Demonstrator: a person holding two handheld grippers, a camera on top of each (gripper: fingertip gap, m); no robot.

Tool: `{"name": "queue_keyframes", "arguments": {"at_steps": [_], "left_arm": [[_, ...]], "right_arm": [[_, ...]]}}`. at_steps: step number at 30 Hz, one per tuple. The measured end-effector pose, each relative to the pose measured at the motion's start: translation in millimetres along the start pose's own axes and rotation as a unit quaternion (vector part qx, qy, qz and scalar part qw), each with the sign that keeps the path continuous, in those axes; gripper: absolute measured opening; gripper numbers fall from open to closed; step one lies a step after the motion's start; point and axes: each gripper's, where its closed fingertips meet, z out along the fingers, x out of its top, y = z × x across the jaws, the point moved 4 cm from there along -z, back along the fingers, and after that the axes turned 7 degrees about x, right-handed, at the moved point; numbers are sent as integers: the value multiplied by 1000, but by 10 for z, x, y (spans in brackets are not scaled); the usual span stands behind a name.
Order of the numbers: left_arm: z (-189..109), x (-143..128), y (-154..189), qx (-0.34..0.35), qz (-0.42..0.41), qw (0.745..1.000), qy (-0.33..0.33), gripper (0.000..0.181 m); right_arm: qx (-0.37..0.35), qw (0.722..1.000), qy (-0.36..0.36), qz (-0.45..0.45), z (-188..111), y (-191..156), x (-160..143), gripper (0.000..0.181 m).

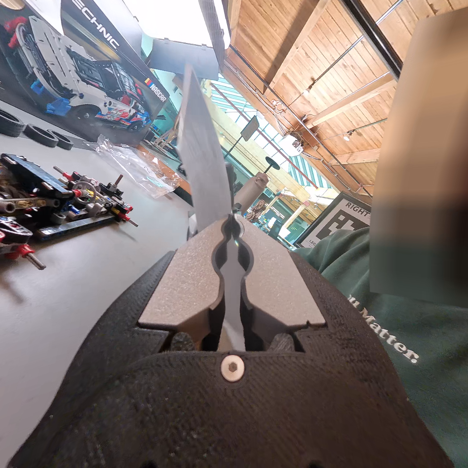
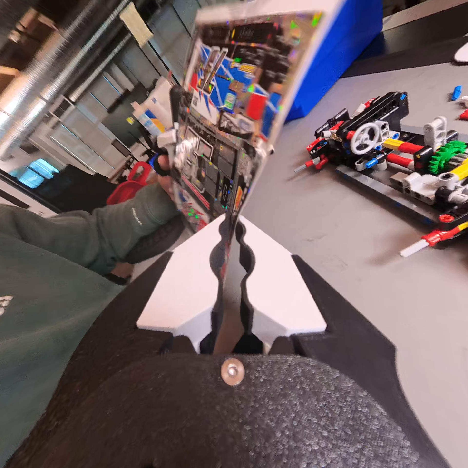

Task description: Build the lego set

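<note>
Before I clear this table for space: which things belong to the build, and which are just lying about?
Belong to the build:
sticker sheet, pinched by left gripper and right gripper
half-built chassis
tyres
set box

Lying about:
empty plastic bag
blue cooler

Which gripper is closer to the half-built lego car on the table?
Hard to call. Both the left gripper and right gripper pinch the sticker sheet above the table, with the half-built car off to one side.

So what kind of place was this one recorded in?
Probably a large workshop or maker space, not a home: a timber plank ceiling with exposed conduit, big metal ducting, and a grey worktable holding a half-built lego chassis.
</note>
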Motion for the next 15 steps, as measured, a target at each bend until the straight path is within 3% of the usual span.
{"name": "queue_keyframes", "arguments": {"at_steps": [3, 8, 15], "left_arm": [[11, -27, -52, 33, 28, 999, -14, 0], [60, -156, -161, 99, 84, 989, -64, 0], [64, -371, -412, 216, 189, 944, -161, 0]], "right_arm": [[25, 999, 30, 30, -101, -7, 90, 0], [10, 999, 12, 38, -212, 63, 77, 0], [-31, 998, -12, 55, -231, 201, 2, 0]]}}
